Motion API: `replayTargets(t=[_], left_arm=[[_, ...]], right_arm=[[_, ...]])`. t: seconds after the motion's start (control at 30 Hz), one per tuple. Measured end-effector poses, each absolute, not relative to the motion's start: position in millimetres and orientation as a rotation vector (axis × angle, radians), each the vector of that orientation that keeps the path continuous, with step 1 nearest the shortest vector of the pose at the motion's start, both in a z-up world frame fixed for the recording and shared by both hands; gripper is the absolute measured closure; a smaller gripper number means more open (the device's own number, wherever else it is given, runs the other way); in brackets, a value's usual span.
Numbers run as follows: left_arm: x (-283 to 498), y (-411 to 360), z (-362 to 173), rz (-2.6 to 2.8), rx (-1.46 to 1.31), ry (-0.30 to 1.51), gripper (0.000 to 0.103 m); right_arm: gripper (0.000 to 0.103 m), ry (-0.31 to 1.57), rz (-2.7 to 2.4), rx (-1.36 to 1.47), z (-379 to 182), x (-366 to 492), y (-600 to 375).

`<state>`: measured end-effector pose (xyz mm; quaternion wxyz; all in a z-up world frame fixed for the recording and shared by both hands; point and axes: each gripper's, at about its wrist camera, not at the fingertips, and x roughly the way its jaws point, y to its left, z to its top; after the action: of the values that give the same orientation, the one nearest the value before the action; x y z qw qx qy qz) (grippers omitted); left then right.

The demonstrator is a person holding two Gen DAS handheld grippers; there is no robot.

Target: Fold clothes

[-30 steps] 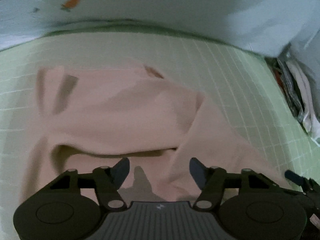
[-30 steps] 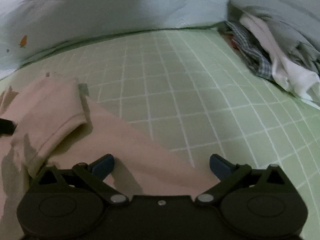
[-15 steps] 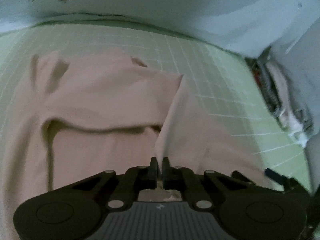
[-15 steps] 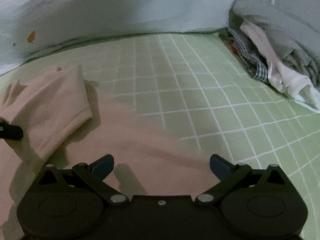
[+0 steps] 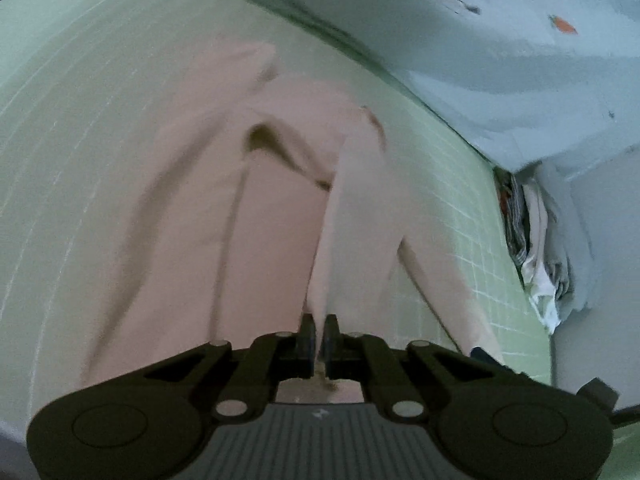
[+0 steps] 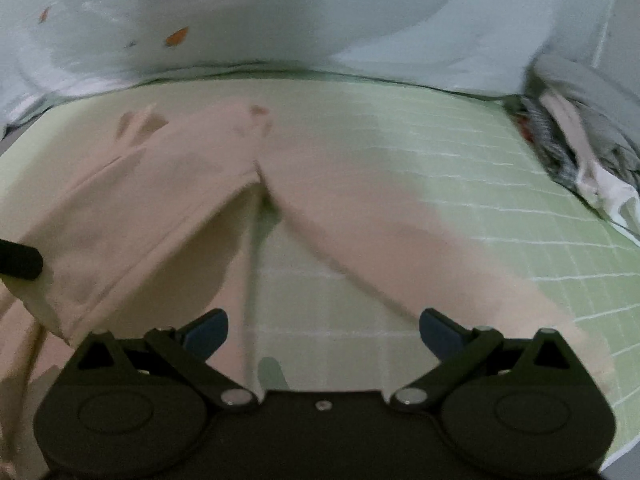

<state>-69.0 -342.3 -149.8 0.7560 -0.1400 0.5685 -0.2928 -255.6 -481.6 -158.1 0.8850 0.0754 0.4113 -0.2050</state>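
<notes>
L tongs (image 5: 319,334) tight on pink garment (image 5: 248,208); R tongs (image 6: 323,330) agape, empty.

Dim, flat light; both fisheye views smeared by motion blur, edges bowed, corners black.

A second before, the left tool (image 5: 319,330) stood with its jaws apart over the pink garment (image 5: 256,216); they then came together on a fold of the cloth and pinched it. The pinched fold rose into a taut ridge running away from the fingers. The garment, earlier spread broad across the green checked sheet (image 5: 72,128), was drawn into a longer, narrower shape. Under the right tool (image 6: 323,332), a gap opened between two pink parts, baring sheet.
</notes>
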Motion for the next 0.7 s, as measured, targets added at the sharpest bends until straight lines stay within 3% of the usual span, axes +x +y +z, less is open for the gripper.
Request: replayTargets(t=[0.7], left_arm=[[-117, -219, -180, -0.588, -0.349, 1.345, 0.098]], right_arm=[[0.000, 0.910, -0.374, 0.092, -164, -266, -360]])
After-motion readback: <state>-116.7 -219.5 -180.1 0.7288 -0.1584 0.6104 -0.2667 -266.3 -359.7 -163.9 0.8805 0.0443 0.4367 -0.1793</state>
